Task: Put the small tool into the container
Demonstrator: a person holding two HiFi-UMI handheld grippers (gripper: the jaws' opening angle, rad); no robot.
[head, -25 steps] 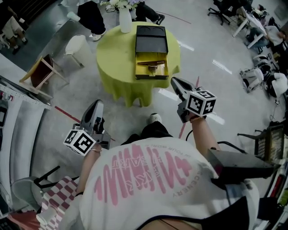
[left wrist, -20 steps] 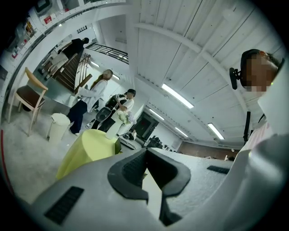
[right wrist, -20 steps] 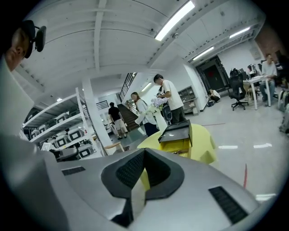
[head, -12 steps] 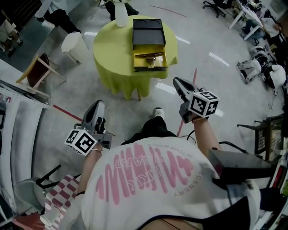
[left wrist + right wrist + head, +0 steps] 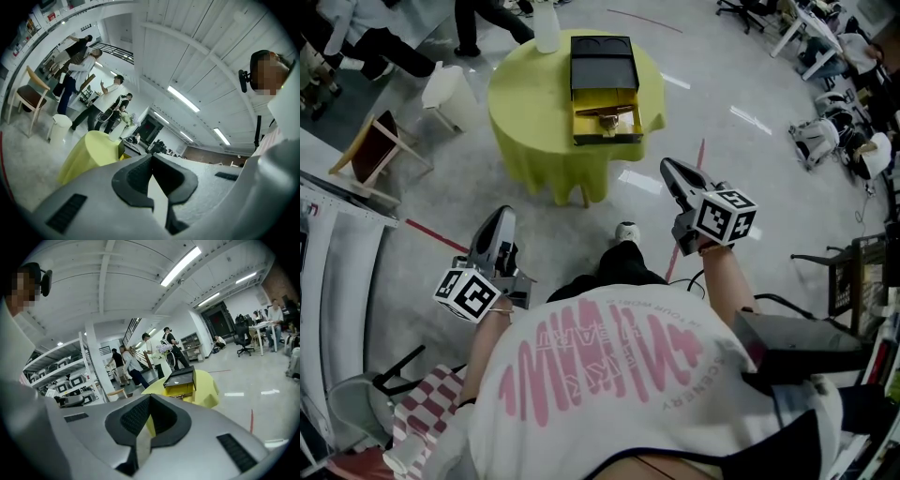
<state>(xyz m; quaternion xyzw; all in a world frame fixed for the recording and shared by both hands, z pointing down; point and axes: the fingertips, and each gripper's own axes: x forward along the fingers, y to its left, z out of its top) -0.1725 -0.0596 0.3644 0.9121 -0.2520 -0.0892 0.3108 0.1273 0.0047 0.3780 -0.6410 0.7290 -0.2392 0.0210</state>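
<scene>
Hovering shut, empty: L gripper & R gripper | container open on table (tool prob. inside)

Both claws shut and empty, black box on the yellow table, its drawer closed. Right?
One thing is off: the drawer is open, pulled out of the box, as the head view shows. The rest stands: the left claw and right claw are shut and empty, and the black box sits on the yellow table.
</scene>
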